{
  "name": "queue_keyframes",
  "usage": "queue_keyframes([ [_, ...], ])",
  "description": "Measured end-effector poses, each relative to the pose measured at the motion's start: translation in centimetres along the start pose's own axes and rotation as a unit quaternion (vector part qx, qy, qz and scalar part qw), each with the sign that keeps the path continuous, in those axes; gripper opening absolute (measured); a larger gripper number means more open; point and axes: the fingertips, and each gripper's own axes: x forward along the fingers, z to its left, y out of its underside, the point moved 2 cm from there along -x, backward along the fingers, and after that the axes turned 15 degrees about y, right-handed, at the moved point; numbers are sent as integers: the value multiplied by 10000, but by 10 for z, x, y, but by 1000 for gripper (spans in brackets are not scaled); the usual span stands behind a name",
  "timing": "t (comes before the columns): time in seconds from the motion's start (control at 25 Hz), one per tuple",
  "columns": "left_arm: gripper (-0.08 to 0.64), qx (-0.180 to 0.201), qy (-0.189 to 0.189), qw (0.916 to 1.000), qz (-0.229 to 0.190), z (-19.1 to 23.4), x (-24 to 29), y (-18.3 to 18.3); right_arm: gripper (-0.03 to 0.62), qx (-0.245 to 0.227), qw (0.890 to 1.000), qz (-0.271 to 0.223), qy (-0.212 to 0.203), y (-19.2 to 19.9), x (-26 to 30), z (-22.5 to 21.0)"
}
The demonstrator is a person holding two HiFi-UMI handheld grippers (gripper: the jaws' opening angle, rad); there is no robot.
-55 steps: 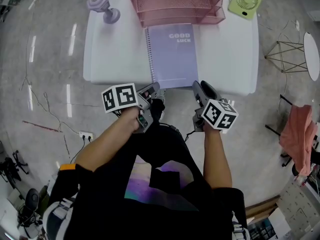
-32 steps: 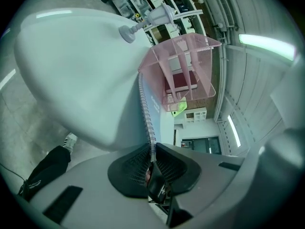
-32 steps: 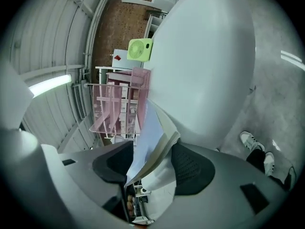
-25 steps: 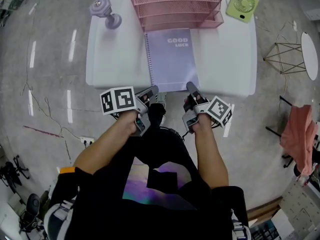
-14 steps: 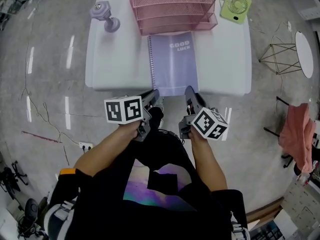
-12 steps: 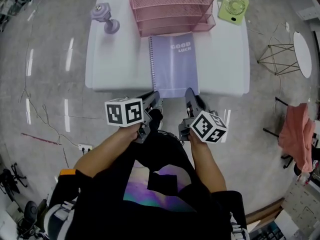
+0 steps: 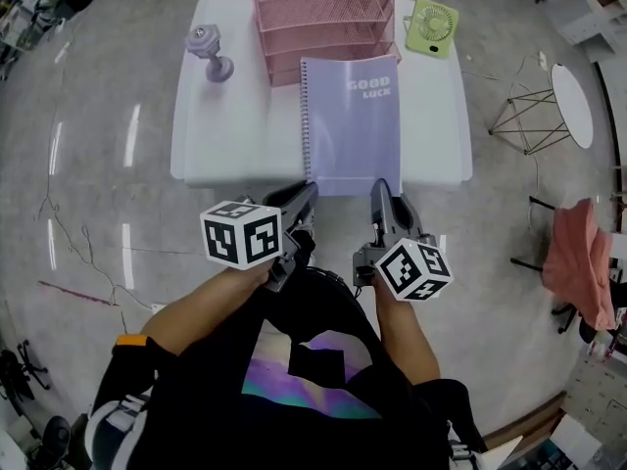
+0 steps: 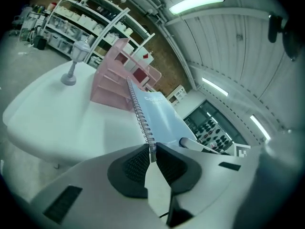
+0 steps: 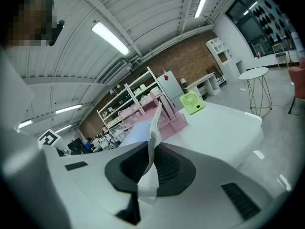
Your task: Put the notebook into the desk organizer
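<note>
Two grips set: left gripper [image 7: 304,193] and right gripper [image 7: 380,188] had clamped the spiral notebook [image 7: 353,116] by its near corners. Its near edge had come up off the table [image 7: 235,125] since a second earlier. Feeding it into the pink desk organizer [image 7: 313,8] looked next.

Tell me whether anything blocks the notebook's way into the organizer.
Nothing visible does. The left gripper and right gripper grip the notebook's near edge; its far edge reaches the organizer's front. The fan stands off to the right, the purple object to the left, both clear.
</note>
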Motion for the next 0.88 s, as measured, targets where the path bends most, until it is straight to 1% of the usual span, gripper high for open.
queue_keyframes([
  [0.24,46,223,-59,9997,-109,-8,-7,-21,40,198,9996,-142,-141,-13,4,11],
  [0.52,46,249,-175,9993,-208,2,-9,-47,40,408,9988,-47,-259,-22,29,22],
  [0.88,46,189,-366,9987,-312,26,-1,-76,40,450,9981,216,-365,-30,72,32],
])
